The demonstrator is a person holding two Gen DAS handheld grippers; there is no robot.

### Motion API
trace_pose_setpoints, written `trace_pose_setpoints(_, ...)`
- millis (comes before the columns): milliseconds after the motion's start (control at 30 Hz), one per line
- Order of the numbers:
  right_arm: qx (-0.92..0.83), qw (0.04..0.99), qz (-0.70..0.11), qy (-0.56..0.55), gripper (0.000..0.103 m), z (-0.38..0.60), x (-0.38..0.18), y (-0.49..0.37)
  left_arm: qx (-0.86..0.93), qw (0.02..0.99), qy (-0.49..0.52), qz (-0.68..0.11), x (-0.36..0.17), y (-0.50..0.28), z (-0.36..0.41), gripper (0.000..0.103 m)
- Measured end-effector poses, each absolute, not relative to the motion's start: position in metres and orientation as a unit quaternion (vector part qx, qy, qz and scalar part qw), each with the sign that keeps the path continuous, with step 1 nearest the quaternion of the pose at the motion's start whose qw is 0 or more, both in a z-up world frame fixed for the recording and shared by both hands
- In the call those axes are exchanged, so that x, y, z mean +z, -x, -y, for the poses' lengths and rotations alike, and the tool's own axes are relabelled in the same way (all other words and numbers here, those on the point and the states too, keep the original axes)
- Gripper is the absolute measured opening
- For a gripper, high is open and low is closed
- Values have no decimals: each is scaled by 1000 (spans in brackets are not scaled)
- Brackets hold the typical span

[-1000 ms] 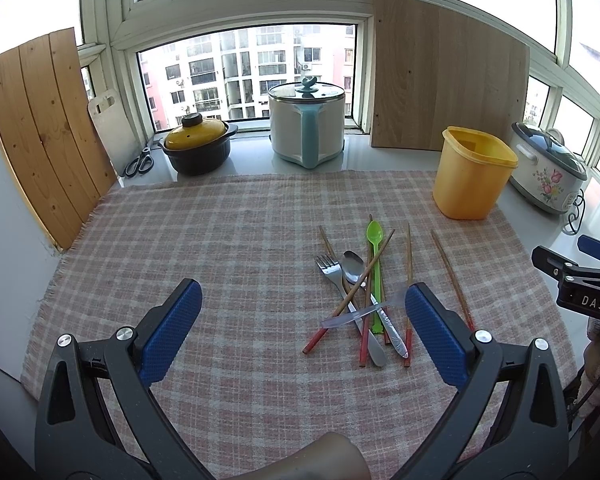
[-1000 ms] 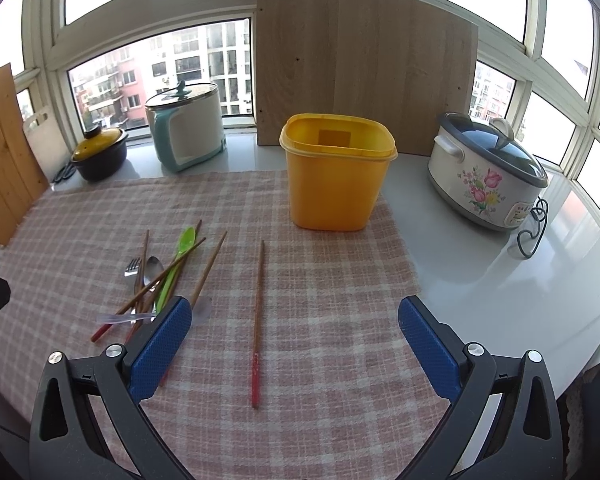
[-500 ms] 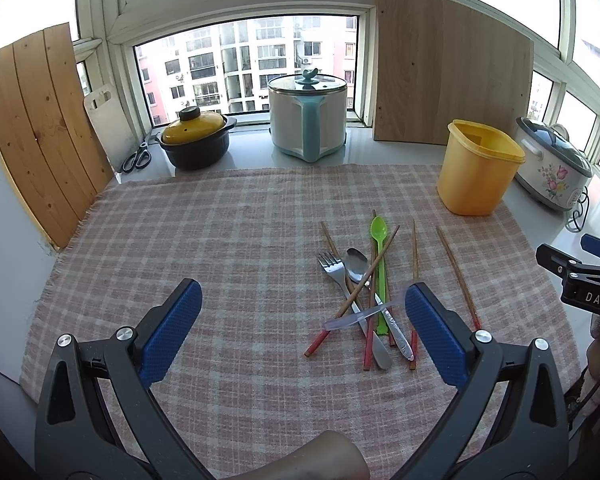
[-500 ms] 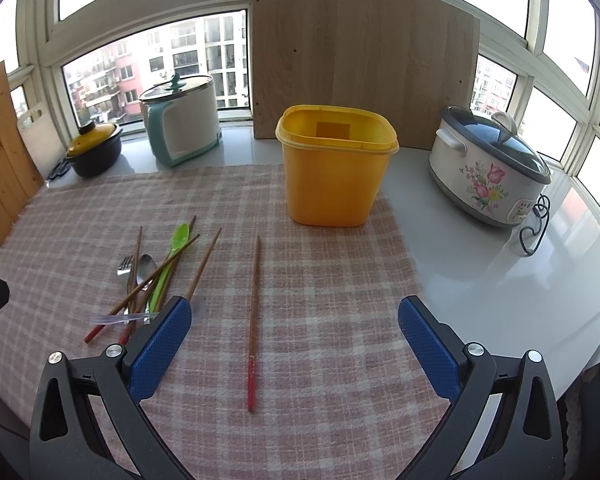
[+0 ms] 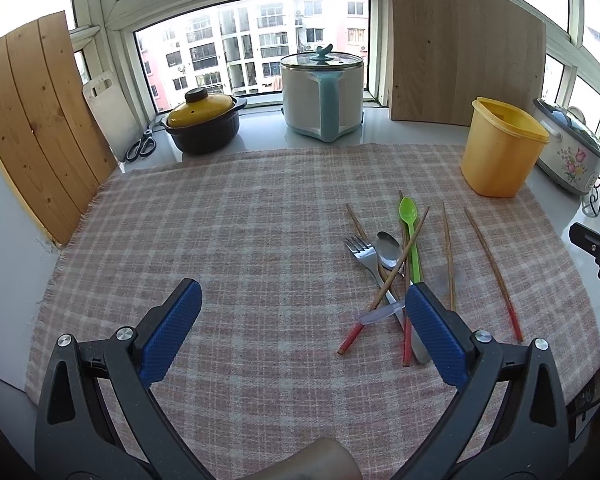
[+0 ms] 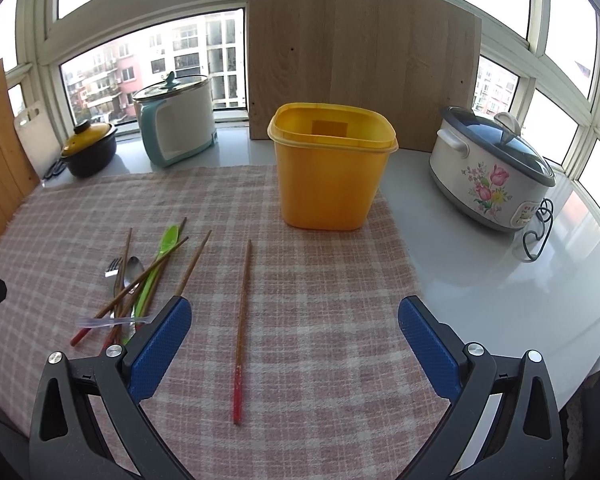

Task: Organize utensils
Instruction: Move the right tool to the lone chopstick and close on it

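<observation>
A loose pile of utensils lies on the pink checked cloth (image 5: 240,240): a green plastic spoon (image 5: 409,220), a metal fork (image 5: 360,252), a metal spoon (image 5: 388,246), a clear plastic spoon (image 5: 382,313) and several red-tipped wooden chopsticks (image 5: 400,256). One chopstick (image 6: 242,320) lies apart, in front of the yellow bin (image 6: 330,168). My left gripper (image 5: 300,328) is open and empty above the cloth, left of the pile. My right gripper (image 6: 296,340) is open and empty above the lone chopstick.
On the sill stand a dark pot with a yellow lid (image 5: 202,126), a white and teal cooker (image 5: 322,96), a flowered slow cooker (image 6: 492,168) with its cord, scissors (image 5: 142,146), and wooden boards (image 5: 460,56) leaning on the windows.
Both grippers have drawn slightly nearer the table and forward. The utensils have not moved.
</observation>
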State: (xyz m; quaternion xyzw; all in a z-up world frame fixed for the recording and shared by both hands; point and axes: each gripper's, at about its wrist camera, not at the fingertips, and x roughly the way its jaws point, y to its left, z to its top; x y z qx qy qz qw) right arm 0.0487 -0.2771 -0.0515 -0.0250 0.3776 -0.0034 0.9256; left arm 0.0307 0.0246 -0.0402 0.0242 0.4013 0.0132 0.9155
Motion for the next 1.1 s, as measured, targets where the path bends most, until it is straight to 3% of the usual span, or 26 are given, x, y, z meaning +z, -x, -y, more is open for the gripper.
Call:
trace_pose_setpoints(267,13,925,-377,49,102,282,-65,-58,-6,909,-23,-417,-58,-38,-35,102)
trace_pose_setpoints(467,33,914,-402,44,102,290,-79,-70,-40,897,-10,-439,-65,-48,-35,79)
trace_pose_setpoints(533,41,908,-415,40,102,292,-83,-75,-55,894,-9,-444,-66,-50,-34,66)
trace_pose_setpoints(700,60,898,-433,50,101,289,-88,-85,-99,886,-18,-452,-66,-60,-20,54)
trace_pose_setpoints(867,86,884,-459,34,93,287,-96,-102,-141,879,-23,-455,-65,-76,-1,42)
trace_pose_setpoints(900,90,880,-465,29,86,287,-97,-105,-152,876,-21,-457,-65,-80,4,41)
trace_pose_setpoints(1100,121,852,-509,2,66,286,-113,-133,-216,848,-4,-483,-73,-107,39,32)
